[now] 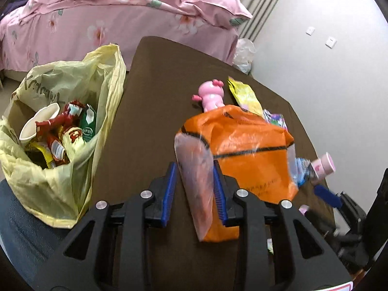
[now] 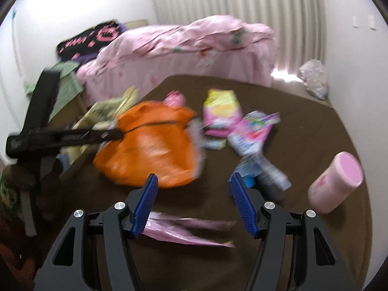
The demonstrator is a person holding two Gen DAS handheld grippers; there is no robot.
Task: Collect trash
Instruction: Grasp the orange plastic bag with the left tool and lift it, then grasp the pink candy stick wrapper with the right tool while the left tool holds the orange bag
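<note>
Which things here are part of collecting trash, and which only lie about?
For the job: orange bag in left gripper; yellow trash bag; wrappers; right gripper, open.
Lying about: pink toy; pink cup; bed.

Both wrist views look forward and down over the brown table (image 1: 150, 121) toward the pink bed (image 1: 109, 24) — sharing the close-up orange bag (image 1: 242, 145) — the right view blurred.

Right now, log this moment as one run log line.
left gripper: around orange bag, grip unclear | right gripper: open above pink wrapper | yellow trash bag: open, partly filled
</note>
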